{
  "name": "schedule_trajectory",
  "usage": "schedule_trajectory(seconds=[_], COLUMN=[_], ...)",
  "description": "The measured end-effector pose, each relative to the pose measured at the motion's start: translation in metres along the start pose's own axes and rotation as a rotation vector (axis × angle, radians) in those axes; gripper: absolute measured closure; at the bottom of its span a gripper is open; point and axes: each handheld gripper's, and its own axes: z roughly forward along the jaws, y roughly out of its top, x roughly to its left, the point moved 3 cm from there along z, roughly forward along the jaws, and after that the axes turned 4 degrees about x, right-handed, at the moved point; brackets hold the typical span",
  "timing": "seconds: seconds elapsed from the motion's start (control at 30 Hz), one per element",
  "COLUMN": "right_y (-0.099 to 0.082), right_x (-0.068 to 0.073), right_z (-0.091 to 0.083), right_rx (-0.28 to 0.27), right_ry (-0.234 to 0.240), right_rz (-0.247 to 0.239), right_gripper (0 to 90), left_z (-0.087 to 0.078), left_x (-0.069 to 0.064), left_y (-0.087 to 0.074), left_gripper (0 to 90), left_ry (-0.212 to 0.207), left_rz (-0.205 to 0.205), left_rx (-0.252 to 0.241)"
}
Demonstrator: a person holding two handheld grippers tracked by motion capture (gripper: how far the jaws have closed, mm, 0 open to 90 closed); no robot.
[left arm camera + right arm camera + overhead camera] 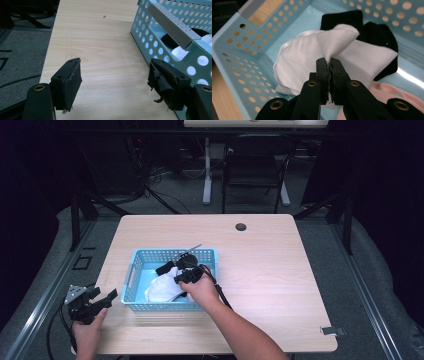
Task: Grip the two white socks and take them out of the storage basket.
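Observation:
A light blue perforated basket stands on the wooden table and holds a white sock, a black sock and a pink cloth. My right gripper reaches into the basket, its jaws pressed together on a pinched fold of the white sock. In the high view that gripper sits over the white sock. My left gripper rests near the table's left front edge, beside the basket. Its jaws stand wide apart over bare wood, with the basket wall just to their right.
A round cable hole lies at the table's far edge. A small metal clip sits at the front right corner. Chairs, desk legs and cables stand on the floor beyond the table.

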Motion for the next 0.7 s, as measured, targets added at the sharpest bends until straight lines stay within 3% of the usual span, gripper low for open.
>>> schedule_trajectory(seconds=[0.07,0.23,0.5,0.7], right_y=[0.000,0.001,0.004,0.004], right_x=[0.007,0.015,0.026,0.029], right_z=[-0.004,-0.015,-0.035,-0.057], right_rx=[-0.054,-0.105,-0.230,-0.318], right_ry=[-0.008,-0.033,-0.030,-0.053], right_rz=[-0.036,-0.117,-0.200,-0.249], right_gripper=[87.0,87.0,87.3,87.3], left_z=[0.000,0.000,0.001,0.001], left_x=[0.000,0.000,0.000,0.000], left_y=[0.000,0.000,0.000,0.000], left_gripper=[26.5,26.5,26.5,26.5], left_ry=[0.000,0.000,-0.002,-0.001], left_rz=[0.004,0.004,0.003,0.003], left_rx=[0.001,0.002,0.004,0.003])
